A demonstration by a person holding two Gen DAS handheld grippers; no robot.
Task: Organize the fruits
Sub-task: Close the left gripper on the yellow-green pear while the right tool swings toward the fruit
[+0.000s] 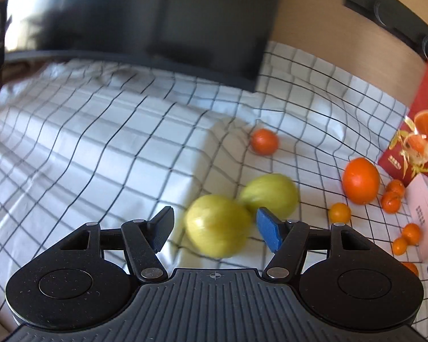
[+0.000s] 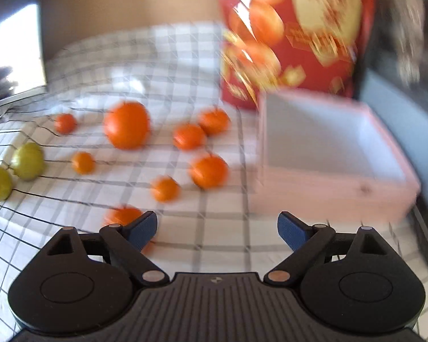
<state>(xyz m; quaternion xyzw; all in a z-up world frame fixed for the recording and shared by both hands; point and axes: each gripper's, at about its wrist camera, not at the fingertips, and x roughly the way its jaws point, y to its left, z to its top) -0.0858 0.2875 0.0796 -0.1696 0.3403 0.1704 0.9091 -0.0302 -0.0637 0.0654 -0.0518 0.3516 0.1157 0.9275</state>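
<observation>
Both of my grippers are open wide and hold nothing. On my left gripper (image 1: 214, 229) one blue pad (image 1: 268, 232) sits on each side of a yellow-green fruit (image 1: 216, 225), but the pads do not press on it. I cannot tell if that fruit lies right between them or a bit past them, because it looks blurry. It lies on the checked cloth (image 1: 100, 142). Another yellow-green fruit (image 1: 271, 195) lies just behind it, and the two touch. Farther back sits a small orange fruit (image 1: 264, 141) all by itself. Off to the right is a big orange (image 1: 361, 180), with little orange fruits near it, like one little orange fruit (image 1: 339, 212) in front. A dark screen (image 1: 145, 20) stands at the back of the cloth.

My right gripper (image 2: 217, 232) hangs over bare cloth with nothing between its pads. One orange fruit (image 2: 122, 216) peeks out just behind its left finger. More orange fruits are spread out past it, and the big one is the farthest back. To the right stands an open pale box (image 2: 328, 199), and I see nothing in it. Behind the box stands a red carton (image 2: 296, 37) with pictures of oranges on it. Everything in this view looks smeared.
</observation>
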